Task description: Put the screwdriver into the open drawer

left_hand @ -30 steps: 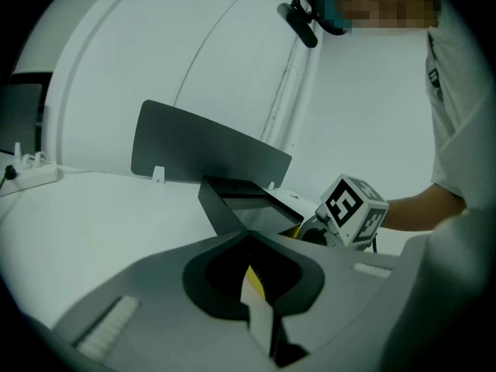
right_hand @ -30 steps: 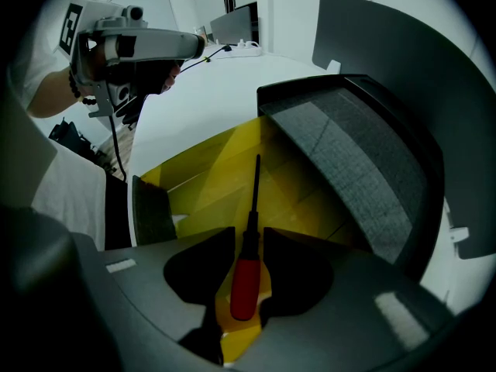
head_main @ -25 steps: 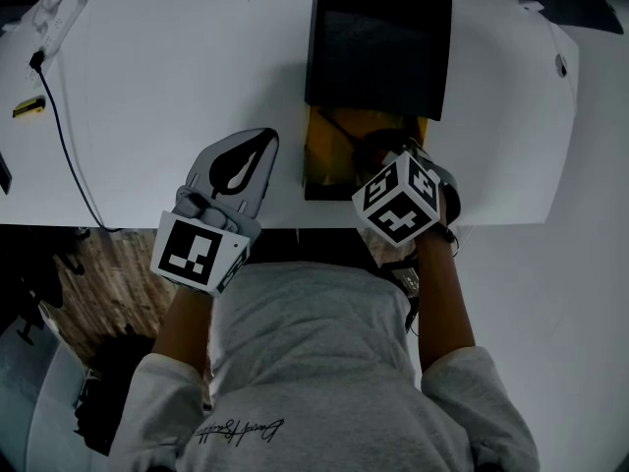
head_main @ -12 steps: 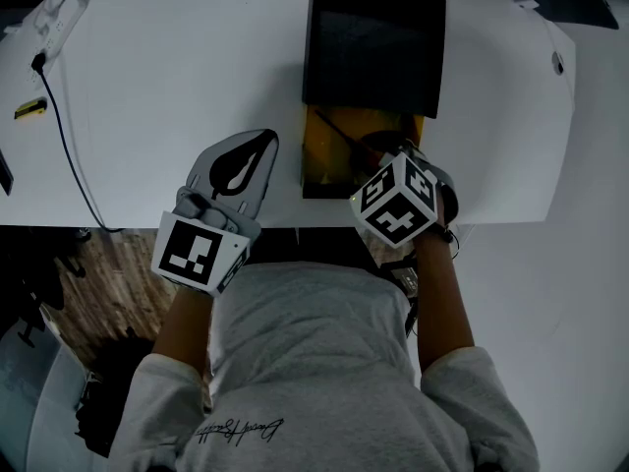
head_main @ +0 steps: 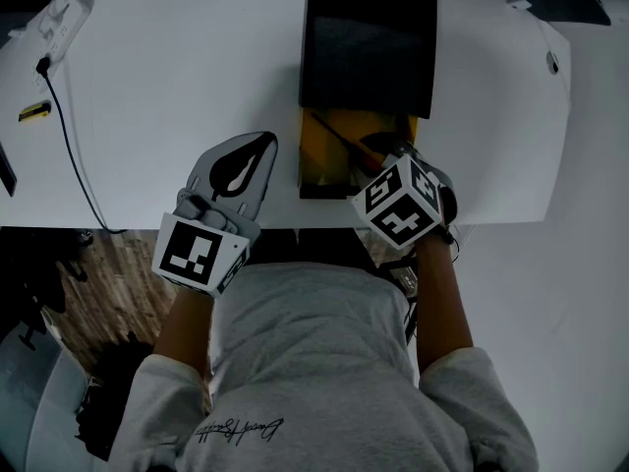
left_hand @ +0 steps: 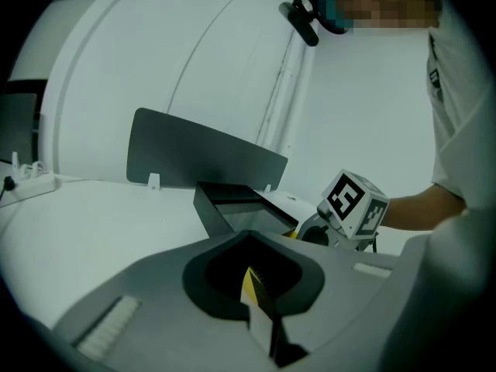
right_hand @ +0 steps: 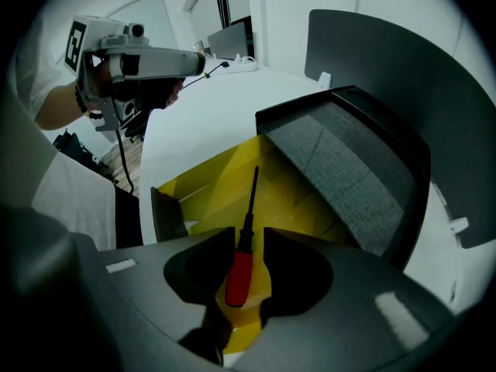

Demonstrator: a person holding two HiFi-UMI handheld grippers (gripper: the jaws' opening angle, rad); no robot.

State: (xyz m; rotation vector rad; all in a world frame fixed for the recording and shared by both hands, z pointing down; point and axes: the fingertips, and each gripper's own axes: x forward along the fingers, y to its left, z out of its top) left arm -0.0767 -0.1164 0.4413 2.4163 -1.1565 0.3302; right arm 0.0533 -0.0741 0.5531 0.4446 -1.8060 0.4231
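Right claw (right_hand: 246,240) is narrow, gripping the red handle of the screwdriver (right_hand: 240,270). The shaft points far, out over the open yellow drawer (right_hand: 205,183). The drawer sticks out of the near side of a black cabinet (head_main: 369,42) on the white table (head_main: 147,77). Left claw (left_hand: 254,284) is closed and empty, resting on the table left of the drawer. A black cable (head_main: 61,131) runs along the far left.
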